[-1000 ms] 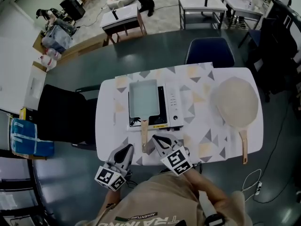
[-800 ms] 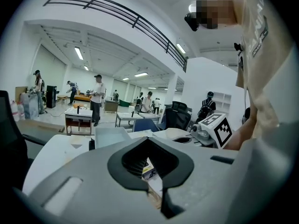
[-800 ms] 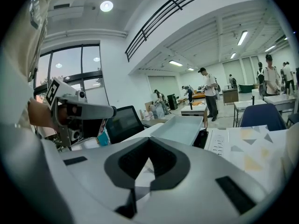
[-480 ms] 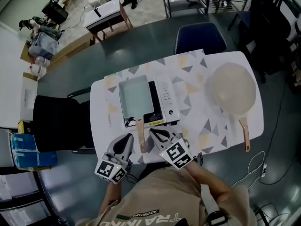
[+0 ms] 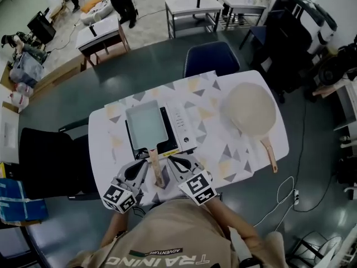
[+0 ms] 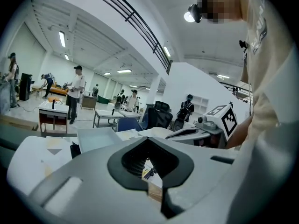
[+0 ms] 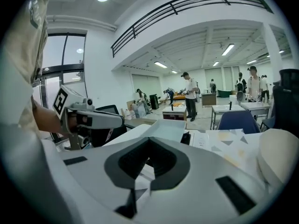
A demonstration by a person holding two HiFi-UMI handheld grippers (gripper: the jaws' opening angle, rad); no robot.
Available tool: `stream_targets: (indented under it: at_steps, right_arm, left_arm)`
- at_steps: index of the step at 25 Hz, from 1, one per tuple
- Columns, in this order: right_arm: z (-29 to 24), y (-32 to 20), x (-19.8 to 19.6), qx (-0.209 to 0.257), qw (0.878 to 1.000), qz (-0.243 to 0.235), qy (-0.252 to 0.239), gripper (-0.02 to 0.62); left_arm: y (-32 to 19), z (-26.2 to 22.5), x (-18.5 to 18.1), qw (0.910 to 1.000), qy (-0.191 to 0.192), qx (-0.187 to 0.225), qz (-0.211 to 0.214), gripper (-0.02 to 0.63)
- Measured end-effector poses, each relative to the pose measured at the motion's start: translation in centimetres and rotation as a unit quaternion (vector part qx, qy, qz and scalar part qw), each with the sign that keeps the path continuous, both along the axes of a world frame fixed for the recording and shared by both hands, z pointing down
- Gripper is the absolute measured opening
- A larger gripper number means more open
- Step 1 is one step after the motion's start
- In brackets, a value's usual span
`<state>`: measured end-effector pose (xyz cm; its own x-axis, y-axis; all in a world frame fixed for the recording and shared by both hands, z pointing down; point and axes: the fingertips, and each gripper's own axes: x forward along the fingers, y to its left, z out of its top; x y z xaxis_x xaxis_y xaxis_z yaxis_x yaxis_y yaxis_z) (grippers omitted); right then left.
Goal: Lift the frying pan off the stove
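Note:
A pale rectangular frying pan (image 5: 146, 126) sits on a portable stove (image 5: 179, 125) on the white table (image 5: 100, 144). Its wooden handle (image 5: 155, 169) points toward me. My left gripper (image 5: 143, 166) is just left of the handle, with its jaws shut and nothing between them. My right gripper (image 5: 174, 162) is just right of the handle, also shut and empty. In the left gripper view the pan (image 6: 96, 137) lies ahead, and a bit of the wooden handle (image 6: 154, 191) shows past the left gripper (image 6: 160, 196). In the right gripper view the pan (image 7: 169, 129) is beyond the right gripper (image 7: 134, 190).
A round pale pan (image 5: 249, 109) with a wooden handle (image 5: 269, 154) lies on the table's right half. A blue chair (image 5: 211, 58) stands behind the table and a black chair (image 5: 49, 162) at its left. People and other tables are far behind.
Both grippers have moved forward to flank the pan's handle; the left one came in from lower left. The head camera has shifted, so the table sits further left in view.

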<state>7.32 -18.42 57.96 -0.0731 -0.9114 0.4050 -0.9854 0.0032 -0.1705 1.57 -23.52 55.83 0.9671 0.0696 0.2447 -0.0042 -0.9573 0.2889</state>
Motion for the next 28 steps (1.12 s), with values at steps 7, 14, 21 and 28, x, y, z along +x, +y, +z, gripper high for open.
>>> stream_targets:
  at_steps: [7,14,21,28]
  right_arm:
    - [0.9,0.7,-0.5,-0.015,1.0,0.026,-0.007,0.003]
    - [-0.9,-0.2,-1.4,0.012,0.999,0.014,0.036,0.003]
    - [-1.3,-0.3,-1.5,0.008,0.999,0.01,0.04,0.003]
    - [-0.5,-0.2,-1.7,-0.003,0.999,0.023,0.032,0.003]
  left_arm:
    - [-0.3,1.0,0.9,0.9981,0.011,-0.04,0.045,-0.002]
    - [1.1,3.1,0.3,0.9828,-0.006,-0.169,0.073,0.0]
    - [0.0,5.7,-0.7,0.9462,-0.02,-0.321,0.037,0.043]
    - [-1.6,8.5,-0.2,0.9022,-0.046,-0.429,-0.003,0.16]
